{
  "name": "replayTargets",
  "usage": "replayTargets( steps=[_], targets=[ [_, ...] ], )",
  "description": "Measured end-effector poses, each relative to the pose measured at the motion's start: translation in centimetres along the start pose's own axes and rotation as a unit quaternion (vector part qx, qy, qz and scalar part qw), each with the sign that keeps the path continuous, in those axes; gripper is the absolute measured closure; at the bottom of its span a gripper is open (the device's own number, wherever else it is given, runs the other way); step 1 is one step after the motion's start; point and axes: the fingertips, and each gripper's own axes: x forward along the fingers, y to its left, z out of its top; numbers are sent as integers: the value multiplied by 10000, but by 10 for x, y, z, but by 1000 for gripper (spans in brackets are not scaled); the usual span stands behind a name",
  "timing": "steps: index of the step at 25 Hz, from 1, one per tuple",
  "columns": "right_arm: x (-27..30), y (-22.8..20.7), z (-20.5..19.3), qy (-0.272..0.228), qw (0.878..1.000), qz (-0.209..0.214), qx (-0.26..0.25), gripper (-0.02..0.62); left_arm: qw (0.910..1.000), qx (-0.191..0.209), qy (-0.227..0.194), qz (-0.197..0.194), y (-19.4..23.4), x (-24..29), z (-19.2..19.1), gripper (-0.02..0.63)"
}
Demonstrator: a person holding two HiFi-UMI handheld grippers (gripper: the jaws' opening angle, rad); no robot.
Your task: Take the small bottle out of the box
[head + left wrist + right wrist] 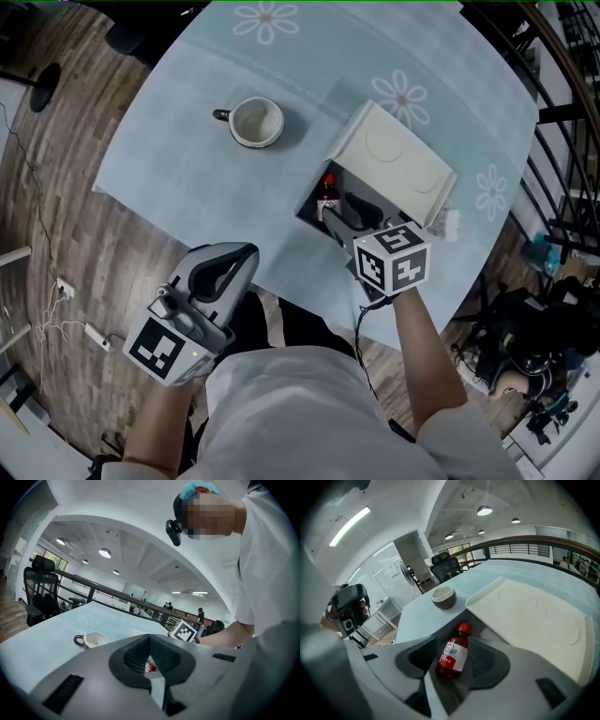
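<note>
Right gripper [453, 644], jaws spread to either side of the small bottle [327, 199] (red cap pointing away, long axis along the jaws), inside the box [403, 159] by the table's [187, 178] right edge; left gripper [242, 262], pressed together, farther off.

- Mug [256, 122] on table [178, 183], left of box [403, 159].
- Small bottle [327, 195] inside box, between right gripper [343, 212] jaws.
- Left gripper [242, 258] at table's near edge, before mug, left of box.
</note>
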Motion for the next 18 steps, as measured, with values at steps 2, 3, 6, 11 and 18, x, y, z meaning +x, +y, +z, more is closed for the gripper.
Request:
replayTargets(
  steps=[2, 3, 6, 11, 18],
  targets=[
    [6, -1, -3, 118, 9999, 0, 34, 373, 10000, -22, 10, 11, 3, -1, -1, 600],
    [9, -1, -5, 183, 9998, -13, 48, 362, 10000, -33, 16, 15, 5, -1, -2, 600],
    [19, -4, -10, 401, 9992, -57, 66, 341, 10000, -61, 33, 17, 9, 0, -4, 600],
    [32, -7, -16, 750, 9971, -160, -2, 325, 9999, -103, 49, -2, 12, 3, -5, 600],
    [43, -9, -28, 1208, 9921, -326, 5, 324, 9999, -114, 35, 18, 16, 4, -3, 600]
  ],
)
